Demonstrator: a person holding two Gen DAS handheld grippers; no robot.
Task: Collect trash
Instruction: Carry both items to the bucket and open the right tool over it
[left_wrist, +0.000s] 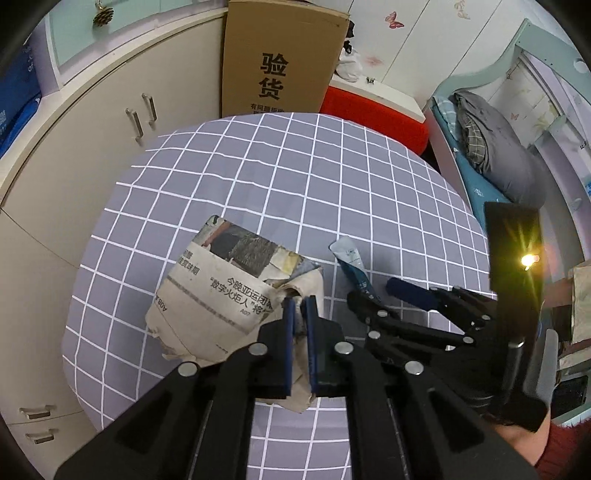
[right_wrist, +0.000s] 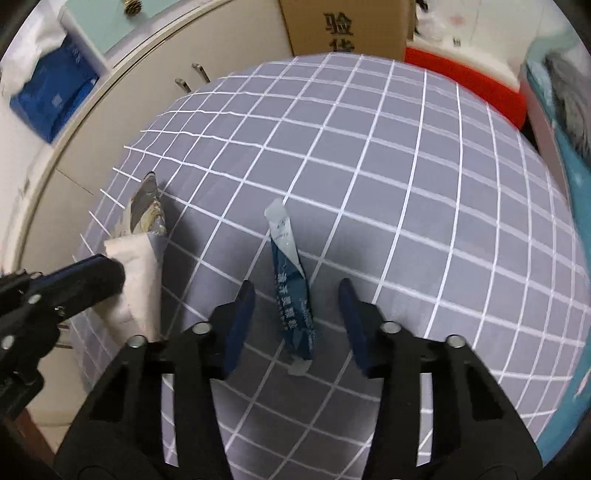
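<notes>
A crumpled newspaper (left_wrist: 221, 288) lies on the grey checked tablecloth (left_wrist: 295, 177), and my left gripper (left_wrist: 300, 306) is shut on its folded right edge. To its right a blue and white sachet wrapper (left_wrist: 351, 262) lies flat. My right gripper (left_wrist: 376, 291) reaches in over it. In the right wrist view the wrapper (right_wrist: 291, 295) lies lengthwise between the two spread fingers of my right gripper (right_wrist: 295, 299), and the pads do not touch it. One finger (right_wrist: 96, 275) of the left gripper shows there against the newspaper (right_wrist: 136, 280).
A tall cardboard box (left_wrist: 284, 62) and a red and white box (left_wrist: 373, 110) stand behind the table. Cream cabinets (left_wrist: 92, 129) run along the left. A bed with grey bedding (left_wrist: 495, 147) is on the right. A red sleeve (left_wrist: 565, 450) shows behind the right gripper.
</notes>
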